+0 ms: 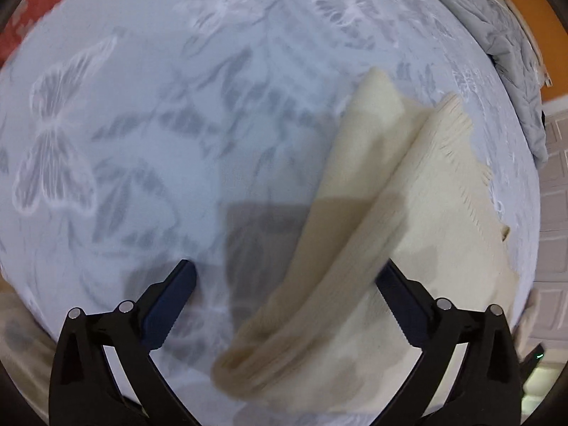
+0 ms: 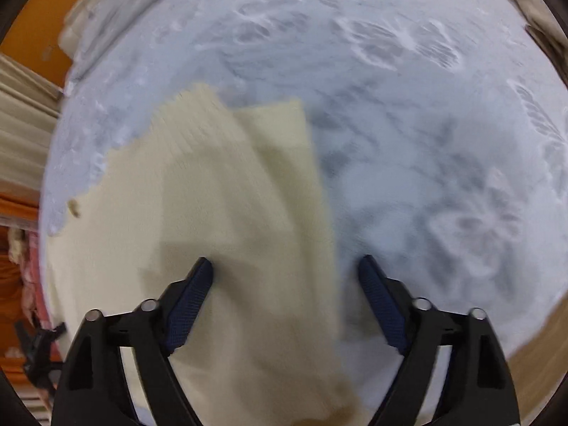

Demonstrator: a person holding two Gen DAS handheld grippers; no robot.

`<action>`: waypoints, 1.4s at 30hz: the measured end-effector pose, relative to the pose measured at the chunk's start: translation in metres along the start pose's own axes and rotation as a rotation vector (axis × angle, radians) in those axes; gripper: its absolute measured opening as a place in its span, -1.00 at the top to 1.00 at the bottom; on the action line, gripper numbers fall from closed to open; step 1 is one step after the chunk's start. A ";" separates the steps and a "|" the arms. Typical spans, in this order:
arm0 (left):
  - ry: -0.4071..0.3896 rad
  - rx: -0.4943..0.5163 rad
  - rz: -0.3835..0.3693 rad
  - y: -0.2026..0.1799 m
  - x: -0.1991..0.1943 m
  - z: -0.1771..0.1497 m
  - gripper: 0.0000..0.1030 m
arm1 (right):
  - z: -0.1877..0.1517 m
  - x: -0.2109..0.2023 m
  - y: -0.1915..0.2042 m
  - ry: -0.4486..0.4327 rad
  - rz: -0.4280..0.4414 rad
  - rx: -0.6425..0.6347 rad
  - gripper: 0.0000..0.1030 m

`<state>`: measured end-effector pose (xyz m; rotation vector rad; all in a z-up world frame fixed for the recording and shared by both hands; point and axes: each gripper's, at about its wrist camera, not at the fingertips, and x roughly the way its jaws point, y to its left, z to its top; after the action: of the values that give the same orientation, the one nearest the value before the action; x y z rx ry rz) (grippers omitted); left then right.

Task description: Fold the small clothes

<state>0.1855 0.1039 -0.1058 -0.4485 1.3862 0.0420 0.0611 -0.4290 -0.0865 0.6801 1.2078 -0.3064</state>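
Observation:
A cream knitted garment [image 1: 408,213] lies on a pale blue sheet printed with butterflies [image 1: 106,124]. A long folded strip of it runs diagonally toward the camera. My left gripper [image 1: 287,266] hangs over this strip with its jaws wide apart; the strip's near end sits between them, and neither pad presses it. In the right wrist view the same garment [image 2: 213,195] lies flat, with a folded layer on top and a straight right edge. My right gripper [image 2: 285,262] stands open above that edge, its left finger over the cloth and its right finger over the sheet [image 2: 443,149].
A crumpled grey cloth [image 1: 504,42] lies at the sheet's far right edge, against an orange wall. White panelled furniture [image 1: 553,184] stands beyond it. In the right wrist view a pale bundle of fabric [image 2: 106,10] rests at the upper left, with curtains [image 2: 21,135] beside it.

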 end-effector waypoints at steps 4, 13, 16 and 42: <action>0.019 0.056 -0.064 -0.018 -0.023 0.002 0.69 | 0.008 -0.019 0.034 -0.028 0.015 -0.051 0.59; 0.043 0.074 -0.136 0.001 -0.112 -0.016 0.86 | -0.001 -0.096 0.062 -0.079 0.134 -0.127 0.58; 0.066 0.111 -0.009 0.003 -0.073 -0.031 0.83 | -0.001 -0.033 0.030 0.014 -0.020 -0.068 0.52; -0.116 0.311 0.041 -0.096 -0.031 0.046 0.86 | 0.032 -0.043 0.074 -0.229 -0.026 -0.185 0.87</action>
<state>0.2505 0.0387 -0.0439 -0.1550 1.2612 -0.1118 0.1117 -0.3977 -0.0173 0.4557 1.0128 -0.2821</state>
